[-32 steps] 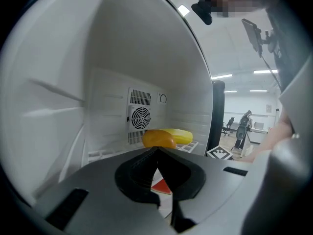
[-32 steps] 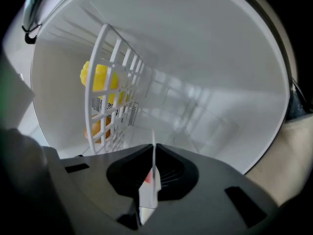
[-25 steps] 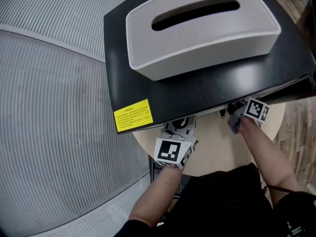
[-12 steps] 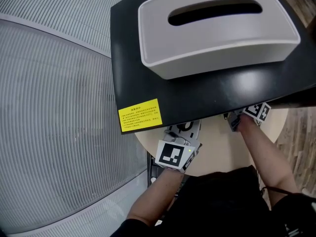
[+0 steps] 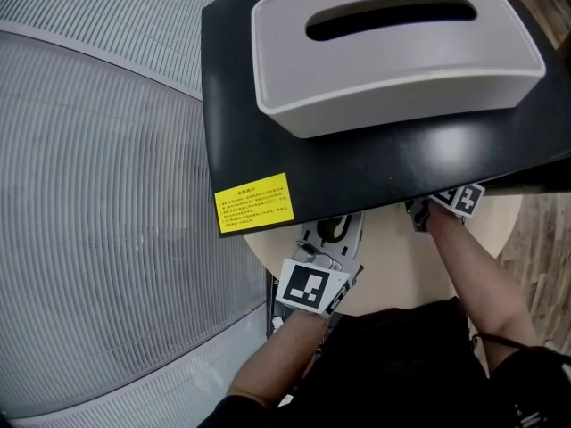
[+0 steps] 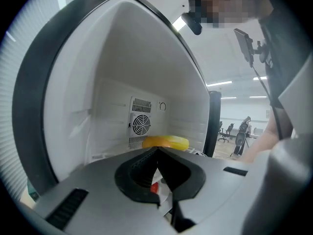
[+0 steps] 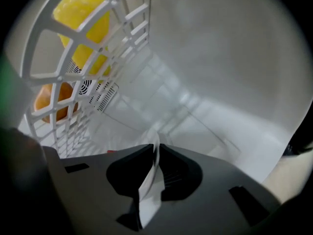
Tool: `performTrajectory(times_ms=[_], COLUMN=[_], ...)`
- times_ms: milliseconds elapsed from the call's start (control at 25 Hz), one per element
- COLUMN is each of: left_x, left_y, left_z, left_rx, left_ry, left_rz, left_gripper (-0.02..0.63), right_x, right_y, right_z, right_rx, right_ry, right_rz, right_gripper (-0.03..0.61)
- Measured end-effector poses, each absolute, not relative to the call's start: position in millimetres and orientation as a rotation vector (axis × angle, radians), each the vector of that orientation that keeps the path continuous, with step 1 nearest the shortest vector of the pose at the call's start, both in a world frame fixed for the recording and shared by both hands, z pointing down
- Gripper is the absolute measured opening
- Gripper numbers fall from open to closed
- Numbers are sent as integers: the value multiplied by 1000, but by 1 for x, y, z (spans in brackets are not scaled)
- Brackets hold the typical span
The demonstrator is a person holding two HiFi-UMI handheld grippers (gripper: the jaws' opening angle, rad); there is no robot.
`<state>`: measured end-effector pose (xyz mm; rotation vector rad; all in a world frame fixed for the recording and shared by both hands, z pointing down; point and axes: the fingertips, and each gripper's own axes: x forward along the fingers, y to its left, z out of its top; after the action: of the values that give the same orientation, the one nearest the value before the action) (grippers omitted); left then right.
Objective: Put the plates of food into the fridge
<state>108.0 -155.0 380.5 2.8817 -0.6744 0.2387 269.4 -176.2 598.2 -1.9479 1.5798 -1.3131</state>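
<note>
Both claws reach in under the black top of the fridge [image 5: 375,172]. The left claw [image 6: 157,152] is closed on the thin rim of a white plate [image 6: 163,192], with something red showing on it. The right claw [image 7: 157,147] is likewise clamped on a white rim [image 7: 149,199]. Whether both hold one plate or a plate each cannot be told.

The main hazard is probably the pinch grip. A rim held this narrowly could let the plate sag or twist, and the food could slide off inside. The wire shelf [image 7: 98,58] runs steeply across the right gripper view, so that claw seems rolled, which would tip its load. The shelf already carries yellow food [image 7: 80,13] and orange food [image 7: 49,102], and a yellow item [image 6: 165,142] lies ahead of the left claw. Pushing further in could knock them or catch the shelf edge.
</note>
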Motion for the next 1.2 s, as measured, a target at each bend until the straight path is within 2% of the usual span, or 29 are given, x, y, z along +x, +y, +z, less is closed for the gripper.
performTrajectory(times_ms=[800,1200], left_x=[86,67], left_y=[-138,-122], left_z=[374,377], left_rx=[2868,2853], left_ry=[-734,-785], left_rz=[241,250], left_gripper=[6,6], right_x=[265,276], right_y=[-166,-150], right_z=[625,620], right_rx=[-2359,-2562], right_ry=[1858,1998], right_rz=[-1368,-1242], right_gripper=[65,74])
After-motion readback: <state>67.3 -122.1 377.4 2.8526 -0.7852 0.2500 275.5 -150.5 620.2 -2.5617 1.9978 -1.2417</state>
